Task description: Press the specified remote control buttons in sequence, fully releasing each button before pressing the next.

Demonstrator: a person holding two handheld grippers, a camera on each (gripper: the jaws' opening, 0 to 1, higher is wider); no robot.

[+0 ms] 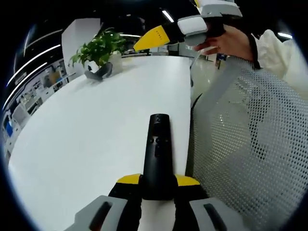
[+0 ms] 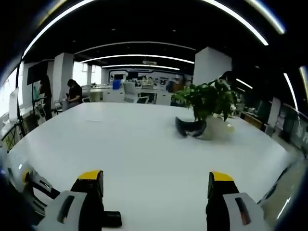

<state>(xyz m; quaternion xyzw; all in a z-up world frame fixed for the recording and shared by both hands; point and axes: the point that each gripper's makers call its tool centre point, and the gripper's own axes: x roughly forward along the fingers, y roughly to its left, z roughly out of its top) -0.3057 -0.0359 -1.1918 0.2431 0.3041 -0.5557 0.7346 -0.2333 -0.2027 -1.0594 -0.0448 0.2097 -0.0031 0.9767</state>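
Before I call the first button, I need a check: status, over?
Left claw shut on remote control. Right claw open above white table. Nothing blocking.

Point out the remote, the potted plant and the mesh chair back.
remote (image 1: 157,154), left gripper view, on its middle near the buttons.
potted plant (image 2: 208,98), right gripper view, on the leaves.
mesh chair back (image 1: 250,144), left gripper view, on the middle of the mesh.

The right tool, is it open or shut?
Open. In the right gripper view, the right tool shows two yellow-tipped jaws far apart, with bare white table between them.
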